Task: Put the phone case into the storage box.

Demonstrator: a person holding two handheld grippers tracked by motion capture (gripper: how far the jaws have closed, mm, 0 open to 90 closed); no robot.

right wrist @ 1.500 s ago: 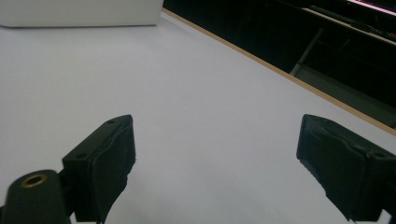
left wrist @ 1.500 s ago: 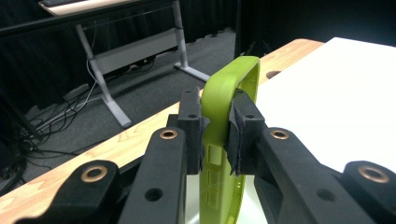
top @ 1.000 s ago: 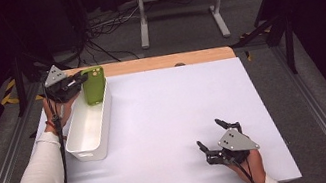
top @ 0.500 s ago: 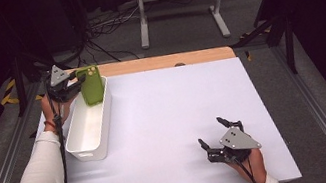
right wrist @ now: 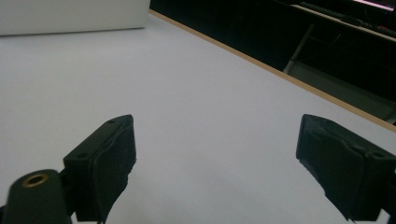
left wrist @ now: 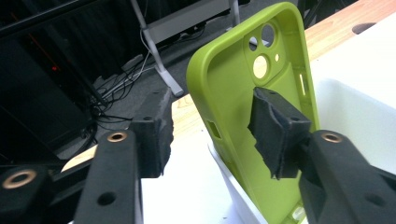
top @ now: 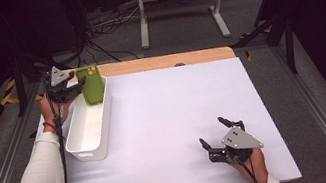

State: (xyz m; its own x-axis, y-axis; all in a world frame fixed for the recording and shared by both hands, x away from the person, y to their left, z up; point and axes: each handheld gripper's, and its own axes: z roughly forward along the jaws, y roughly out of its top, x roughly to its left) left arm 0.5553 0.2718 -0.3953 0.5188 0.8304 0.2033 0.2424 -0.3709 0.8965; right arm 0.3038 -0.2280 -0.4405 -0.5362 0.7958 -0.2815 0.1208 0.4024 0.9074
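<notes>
The left hand-held gripper (top: 77, 83) is at the far left corner of the bench (top: 171, 120), by the far end of the white bin (top: 87, 130). Its jaws have just been opening, and the green phone case (top: 92, 84) is between them. In the left gripper view the jaws stand partly apart. One pad (left wrist: 275, 128) sits in the hollow inside of the green phone case (left wrist: 243, 93), and the other pad (left wrist: 154, 130) is off to the side, not touching it. The case stands up on its end at the far end of the bin, with its camera holes at the top. I cannot tell if it leans on the bin's wall.

The right hand-held gripper (top: 217, 137) is at the near right of the bench, well apart from the bin. Its jaws are wide, with nothing in them but bare white bench (right wrist: 196, 112) showing between.
</notes>
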